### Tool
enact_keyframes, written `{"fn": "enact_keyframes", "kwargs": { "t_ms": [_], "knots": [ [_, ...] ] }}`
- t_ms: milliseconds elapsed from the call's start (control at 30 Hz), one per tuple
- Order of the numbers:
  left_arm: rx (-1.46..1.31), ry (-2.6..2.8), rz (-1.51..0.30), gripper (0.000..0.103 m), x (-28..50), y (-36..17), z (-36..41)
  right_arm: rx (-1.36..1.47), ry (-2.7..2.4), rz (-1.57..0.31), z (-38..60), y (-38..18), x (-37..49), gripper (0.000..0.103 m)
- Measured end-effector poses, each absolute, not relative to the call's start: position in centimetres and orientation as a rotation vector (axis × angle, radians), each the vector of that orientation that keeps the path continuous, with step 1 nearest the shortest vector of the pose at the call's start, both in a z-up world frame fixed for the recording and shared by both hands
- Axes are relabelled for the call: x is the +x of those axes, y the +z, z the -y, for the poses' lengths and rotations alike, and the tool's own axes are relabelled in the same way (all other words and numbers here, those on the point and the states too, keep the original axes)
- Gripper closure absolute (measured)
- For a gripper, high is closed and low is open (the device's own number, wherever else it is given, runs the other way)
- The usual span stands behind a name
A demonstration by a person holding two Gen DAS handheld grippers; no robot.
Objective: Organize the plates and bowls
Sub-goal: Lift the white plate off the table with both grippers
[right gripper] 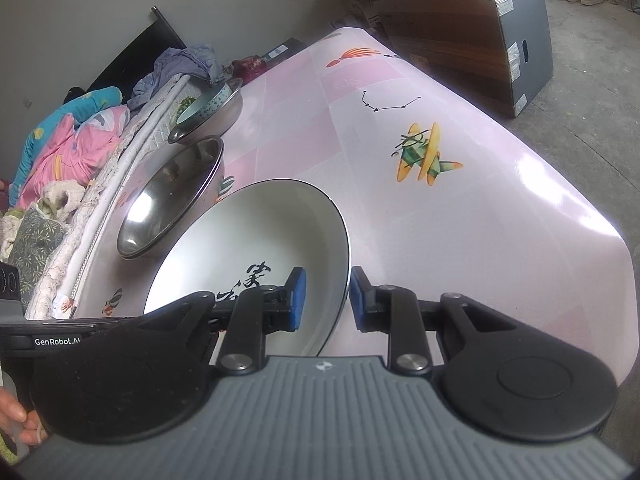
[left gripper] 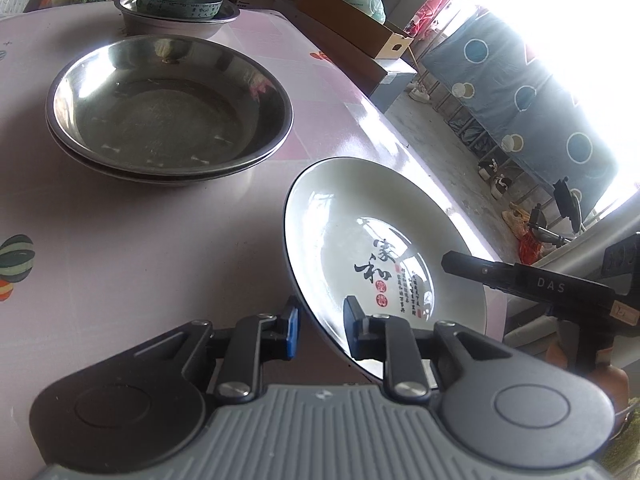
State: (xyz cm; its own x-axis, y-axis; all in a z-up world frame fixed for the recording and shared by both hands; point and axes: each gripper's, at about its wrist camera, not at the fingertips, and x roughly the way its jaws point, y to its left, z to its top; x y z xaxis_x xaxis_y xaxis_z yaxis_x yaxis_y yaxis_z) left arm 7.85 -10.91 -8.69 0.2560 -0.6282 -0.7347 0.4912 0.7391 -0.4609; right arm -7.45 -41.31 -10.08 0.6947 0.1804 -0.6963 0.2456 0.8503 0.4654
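Note:
A white plate with a dark rim and black calligraphy (left gripper: pixel 372 248) is tilted above the pink table. My left gripper (left gripper: pixel 322 330) straddles its near rim, one blue pad under it and one inside, pads close to the rim. My right gripper (right gripper: pixel 326 300) straddles the plate's opposite rim (right gripper: pixel 256 248), with a small gap at each pad. Two stacked steel basins (left gripper: pixel 168 108) sit on the table beyond. A green ceramic bowl (left gripper: pixel 180 0) sits inside a further steel basin (left gripper: pixel 176 18).
The table (right gripper: pixel 440 220) has a pink cartoon-print cover and a rounded edge at the right. Cardboard boxes (right gripper: pixel 472 32) stand on the floor past it. Bedding (right gripper: pixel 68 140) lies along the table's left side. The right gripper's body (left gripper: pixel 560 292) shows at the right of the left wrist view.

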Motion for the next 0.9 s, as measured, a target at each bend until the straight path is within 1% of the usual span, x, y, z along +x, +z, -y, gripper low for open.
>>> {"fn": "enact_keyframes", "kwargs": {
  "t_ms": [267,567,833,900],
  "knots": [
    [-0.174,-0.767,-1.082,0.079,6.7,-8.8,8.4,0.588,-0.019,-0.812,39.2,-10.0,-8.5,0.079],
    [-0.196,-0.758,-1.064,0.078,7.1,-9.0,8.1,0.536,-0.026,-0.818,38.1,-10.1,-8.4,0.081],
    [-0.055,-0.721,-1.025,0.078,8.0,-8.6,9.8,0.478,-0.031,-0.819,37.6,-10.1,-8.6,0.083],
    [-0.045,-0.721,-1.02,0.075,8.2,-8.5,10.1,0.447,-0.037,-0.82,37.2,-10.0,-8.3,0.083]
  ]
}}
